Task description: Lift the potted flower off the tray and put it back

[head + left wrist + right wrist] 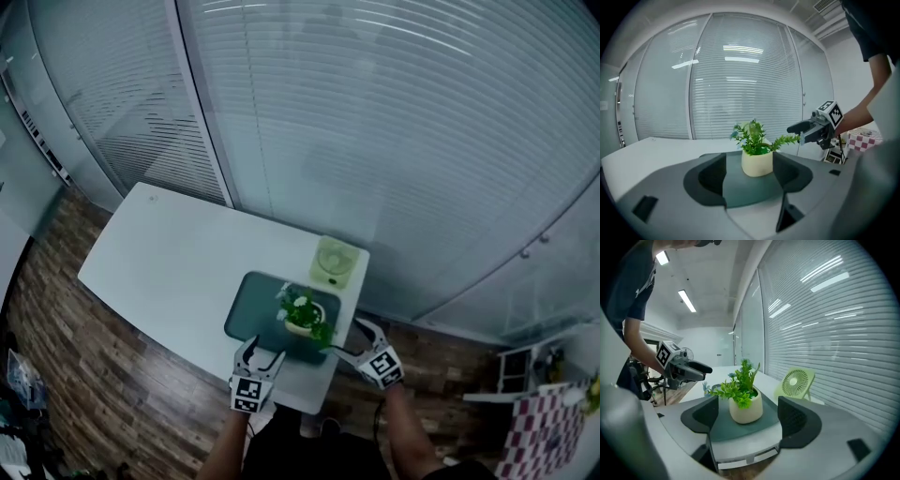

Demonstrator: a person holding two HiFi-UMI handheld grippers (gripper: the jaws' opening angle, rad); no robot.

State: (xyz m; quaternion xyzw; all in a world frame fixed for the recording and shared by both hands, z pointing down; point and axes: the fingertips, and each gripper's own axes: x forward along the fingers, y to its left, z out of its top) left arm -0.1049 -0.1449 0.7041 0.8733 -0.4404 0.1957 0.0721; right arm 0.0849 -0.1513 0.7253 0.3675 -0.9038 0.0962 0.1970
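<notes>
The potted flower (303, 314) stands upright on the dark green tray (251, 314), toward its 3 o'clock end, on the white table (178, 267). Your forearms (410, 431) reach in from 6 o'clock. The left tool (262, 352) sits at the flower's 7 o'clock and the right tool (349, 337) at its 4 o'clock, both with jaws spread, empty, and short of the flower.

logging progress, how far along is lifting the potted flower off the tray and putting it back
Done: nothing visible; the potted flower sits on the tray. In hand: the left gripper and right gripper, both open, flank it without touching. Left: grip, lift, set back.
</notes>
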